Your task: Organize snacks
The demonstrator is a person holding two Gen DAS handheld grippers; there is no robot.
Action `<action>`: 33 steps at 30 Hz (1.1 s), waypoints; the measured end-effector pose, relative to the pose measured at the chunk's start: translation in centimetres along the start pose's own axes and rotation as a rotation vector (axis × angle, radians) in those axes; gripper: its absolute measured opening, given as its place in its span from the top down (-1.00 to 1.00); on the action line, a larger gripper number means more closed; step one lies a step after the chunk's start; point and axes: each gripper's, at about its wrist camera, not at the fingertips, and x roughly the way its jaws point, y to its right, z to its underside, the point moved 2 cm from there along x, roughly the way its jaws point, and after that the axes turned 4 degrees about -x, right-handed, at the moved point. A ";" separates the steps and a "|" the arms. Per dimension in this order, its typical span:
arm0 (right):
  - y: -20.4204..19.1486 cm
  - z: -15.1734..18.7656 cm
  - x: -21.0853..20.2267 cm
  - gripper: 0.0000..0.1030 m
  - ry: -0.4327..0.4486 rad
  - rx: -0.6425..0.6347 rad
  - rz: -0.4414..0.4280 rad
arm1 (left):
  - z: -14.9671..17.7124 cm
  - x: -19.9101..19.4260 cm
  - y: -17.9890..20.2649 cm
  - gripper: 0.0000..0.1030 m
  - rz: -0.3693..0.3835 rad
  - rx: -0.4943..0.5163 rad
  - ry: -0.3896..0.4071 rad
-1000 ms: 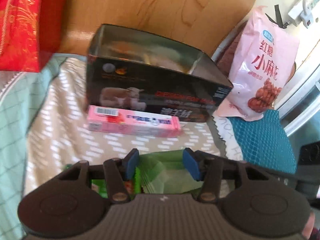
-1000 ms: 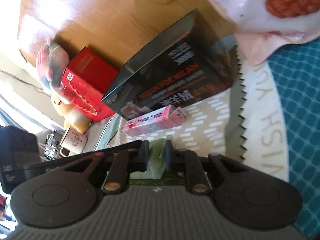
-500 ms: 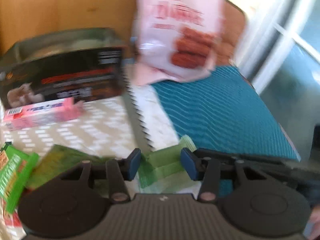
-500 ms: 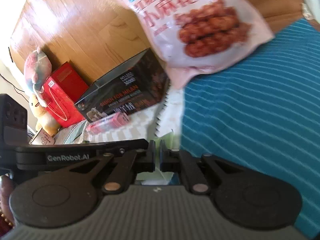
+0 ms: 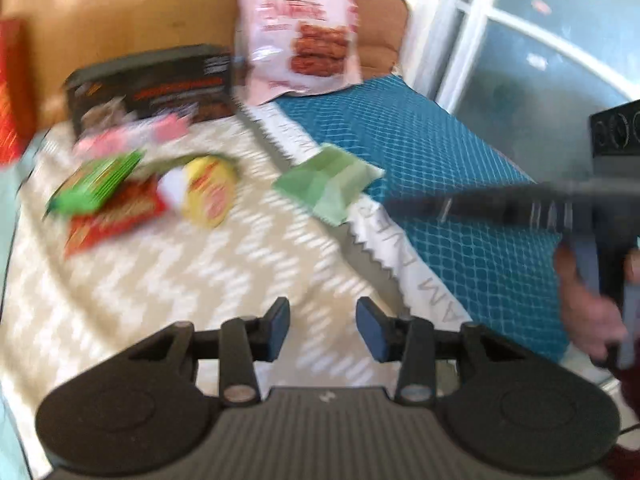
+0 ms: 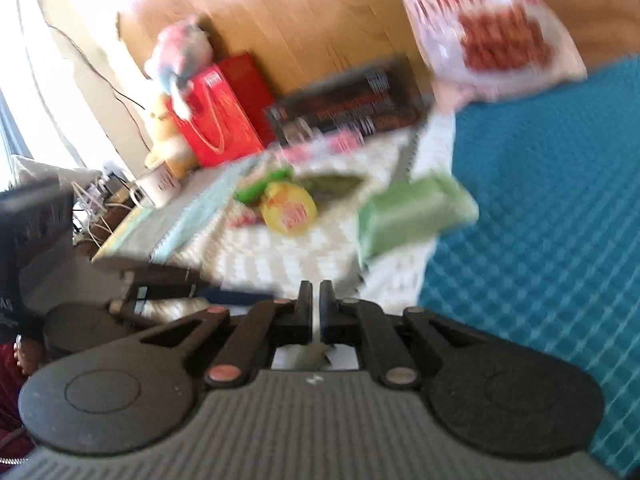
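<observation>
A light green snack packet [image 5: 328, 184] [image 6: 412, 212] lies across the seam between the beige zigzag mat [image 5: 240, 264] and the teal mat [image 5: 460, 168]. My left gripper [image 5: 324, 328] hovers over the zigzag mat well short of the packet; its jaws are closing with nothing between them. My right gripper [image 6: 316, 304] is shut and holds nothing; in the left wrist view the right gripper [image 5: 390, 203] reaches in from the right, its tip beside the packet. To the left lies a heap of snacks: a green packet [image 5: 96, 184], a red packet [image 5: 116, 216] and a yellow round one [image 5: 208, 196].
An open black box [image 5: 152, 88] stands at the back with a pink box [image 5: 132, 136] in front of it. A big pink snack bag [image 5: 300, 28] leans on the wooden board. A red gift bag [image 6: 220, 116], plush toys [image 6: 180, 48] and a mug [image 6: 158, 182] stand far left. A hand [image 5: 592, 300] holds the right gripper.
The light green packet was between my left pads and now lies on the mats ahead. Both grippers have pulled back from it. The right jaws went from slightly apart to shut.
</observation>
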 end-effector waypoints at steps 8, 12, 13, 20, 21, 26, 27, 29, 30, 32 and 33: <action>6.6 -4.6 3.6 0.38 0.088 0.149 0.218 | 0.1 -0.7 -4.4 0.12 0.062 -0.304 0.051; 7.2 -3.6 6.4 0.36 0.017 0.186 0.199 | 0.5 -1.9 -6.3 0.08 0.032 -0.382 0.086; 6.6 -3.0 6.5 0.23 0.027 0.167 0.204 | 0.6 -2.0 -6.9 0.08 0.027 -0.398 0.093; 2.9 -3.6 5.4 0.17 0.107 0.003 0.261 | 0.6 -3.5 -10.5 0.07 -0.024 -0.481 0.134; 1.8 -3.8 5.6 0.17 0.109 -0.041 0.238 | 0.4 -3.5 -10.9 0.07 -0.023 -0.495 0.137; -3.4 -3.2 9.0 0.07 0.018 -0.248 0.115 | 0.0 -3.2 -11.7 0.07 -0.011 -0.523 0.143; -4.3 -3.0 10.2 0.02 -0.002 -0.285 0.110 | 0.2 -3.3 -11.8 0.07 -0.009 -0.524 0.143; -5.3 -2.8 12.3 -0.18 -0.034 -0.323 0.103 | 0.5 -3.6 -12.1 0.07 -0.003 -0.531 0.146; -5.6 -2.7 13.4 -0.19 -0.048 -0.333 0.105 | 0.6 -3.8 -12.2 0.07 -0.002 -0.536 0.149; -5.7 -2.7 14.8 -0.02 -0.074 -0.342 0.124 | 1.0 -4.4 -12.9 0.05 -0.014 -0.548 0.160; -5.7 -2.6 15.3 0.03 -0.092 -0.337 0.123 | 1.3 -4.8 -13.1 0.03 -0.025 -0.556 0.165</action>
